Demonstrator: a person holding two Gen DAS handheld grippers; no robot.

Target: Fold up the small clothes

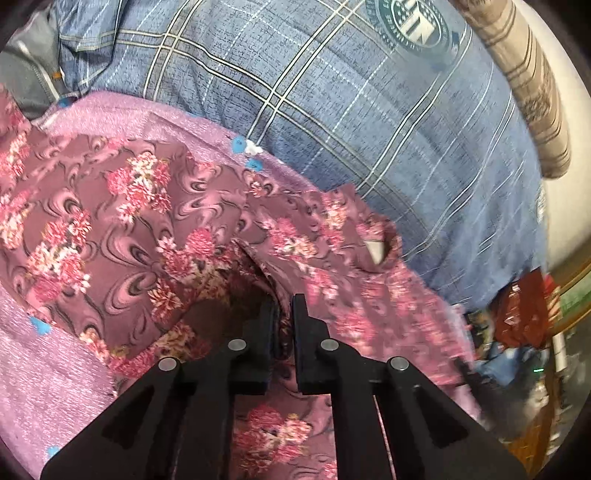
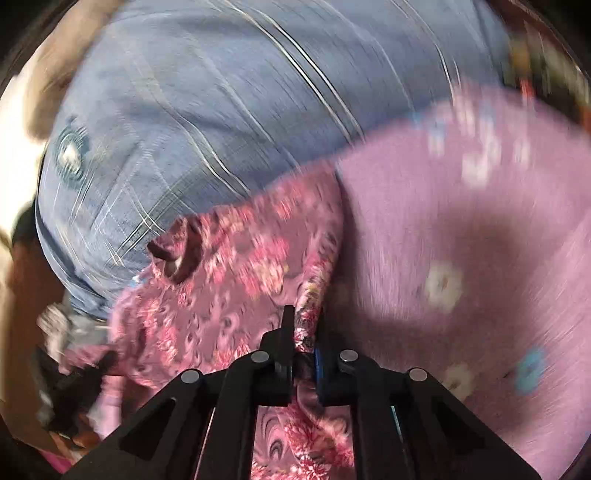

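Maroon cloth with pink flower clusters, the garment (image 1: 122, 221), lies rumpled across a lilac blanket (image 1: 51, 384) that is dotted with small blue and white flowers. Both rest on a blue plaid sheet (image 1: 369, 122), which fills the far part of each view and carries a round dark-green emblem (image 1: 410, 22) near the top of the left wrist view.

In the left wrist view the left gripper (image 1: 284, 314) points down into the garment, its 2 black fingers drawn together on a fold of the flowered cloth, with a thin strip of fabric showing between them. Just ahead of the tips the cloth rises in a ridge and runs toward a collar-like opening (image 1: 380, 251) with a white tag inside, near the garment's far right edge. A brown striped cushion (image 1: 532, 81) curves along the upper right, and cluttered things at the right edge are too blurred to name.

In the right wrist view, which is smeared by blur, the right gripper (image 2: 303, 325) is clamped on a gathered edge of the garment; the bunched cloth stands up between the 2 fingers and spills back under them. That pinched edge lies along the border where the garment meets the lilac blanket on the right. The same opening with the tag shows at the left of the garment there.
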